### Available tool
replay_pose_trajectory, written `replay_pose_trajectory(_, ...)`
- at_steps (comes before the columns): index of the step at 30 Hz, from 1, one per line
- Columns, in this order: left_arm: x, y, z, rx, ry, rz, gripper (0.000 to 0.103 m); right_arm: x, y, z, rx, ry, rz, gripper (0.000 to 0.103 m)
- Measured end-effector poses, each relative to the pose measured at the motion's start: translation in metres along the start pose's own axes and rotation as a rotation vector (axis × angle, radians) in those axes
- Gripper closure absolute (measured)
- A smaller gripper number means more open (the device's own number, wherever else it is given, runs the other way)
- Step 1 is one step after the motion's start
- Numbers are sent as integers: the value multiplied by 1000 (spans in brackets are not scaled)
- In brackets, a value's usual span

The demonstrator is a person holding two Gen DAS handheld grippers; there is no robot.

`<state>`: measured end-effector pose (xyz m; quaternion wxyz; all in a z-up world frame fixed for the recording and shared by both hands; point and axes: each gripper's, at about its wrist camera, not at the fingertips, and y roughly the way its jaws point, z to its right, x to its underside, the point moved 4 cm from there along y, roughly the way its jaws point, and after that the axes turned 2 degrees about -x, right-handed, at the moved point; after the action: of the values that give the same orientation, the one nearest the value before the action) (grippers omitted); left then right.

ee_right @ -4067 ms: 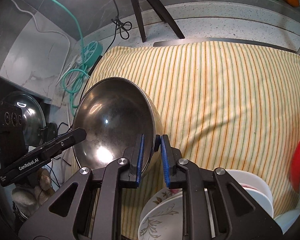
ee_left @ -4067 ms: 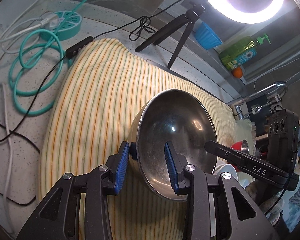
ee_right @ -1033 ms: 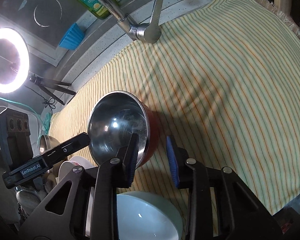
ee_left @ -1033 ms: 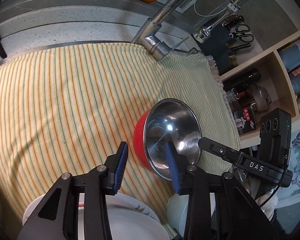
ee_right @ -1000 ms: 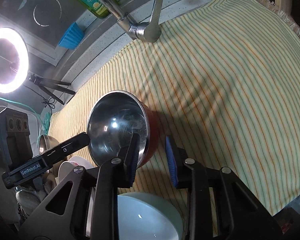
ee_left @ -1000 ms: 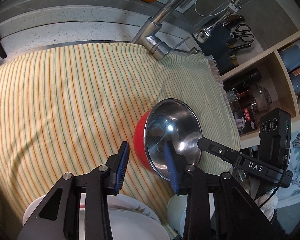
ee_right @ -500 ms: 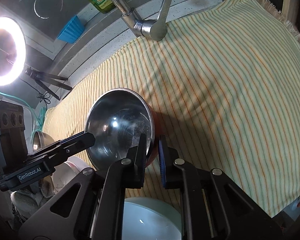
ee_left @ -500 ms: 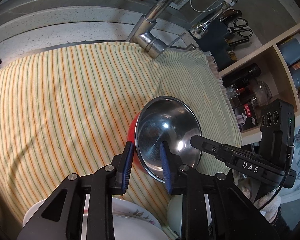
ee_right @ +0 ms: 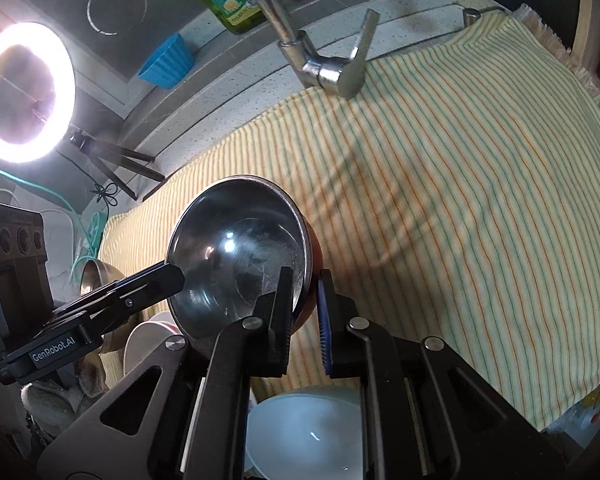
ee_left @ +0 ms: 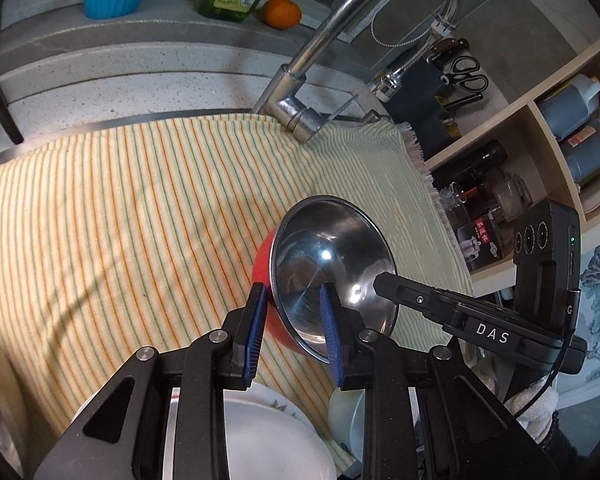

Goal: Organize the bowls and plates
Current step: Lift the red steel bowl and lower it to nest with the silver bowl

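Steel gleams inside the red-walled bowl (ee_left: 332,276), which sits tilted above the striped cloth (ee_left: 120,220) that covers the counter below the faucet (ee_left: 300,80). Both tools grip it at once: the left gripper (ee_left: 292,328) straddles the near rim with one blue pad (ee_left: 254,332) against the red outside and the other inside the polished hollow, and the right gripper (ee_right: 304,312) pinches the opposite rim, its jaws narrowed on the wall. The bowl looks carried rather than resting, though whether its base touches the cloth cannot be told from these views. A white plate (ee_left: 260,440) lies just below the left tool, a pale bowl (ee_right: 308,432) just below the right one, and a second steel bowl (ee_right: 96,276) stands further off toward the ring light (ee_right: 24,92). To do this step well, the two hands should travel together at one pace so the rim does not twist or slip from the smooth metal; level the bowl before lowering, set it squarely on its destination, and release only once it rests steady.
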<state>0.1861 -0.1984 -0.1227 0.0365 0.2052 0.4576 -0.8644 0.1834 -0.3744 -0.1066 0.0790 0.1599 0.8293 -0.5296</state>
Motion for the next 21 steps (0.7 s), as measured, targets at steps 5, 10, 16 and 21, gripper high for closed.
replay_pose_trajectory(5, 2, -24, -5, -2, -3, 39, 79, 2, -8, -22, -17, -31, 14, 91)
replay_pose_trajectory(10, 8, -51, -15, -3, -22, 76, 79, 5, -15, -51, -39, -80, 26, 91)
replay_pose_trajectory(16, 20, -86, -34, -22, -54, 127, 79, 12, -15, -92, -77, -147, 21, 91)
replay_pose_trajectory(21, 33, -115, -57, -46, -90, 165, 79, 20, -7, -129, -106, -205, 2, 91)
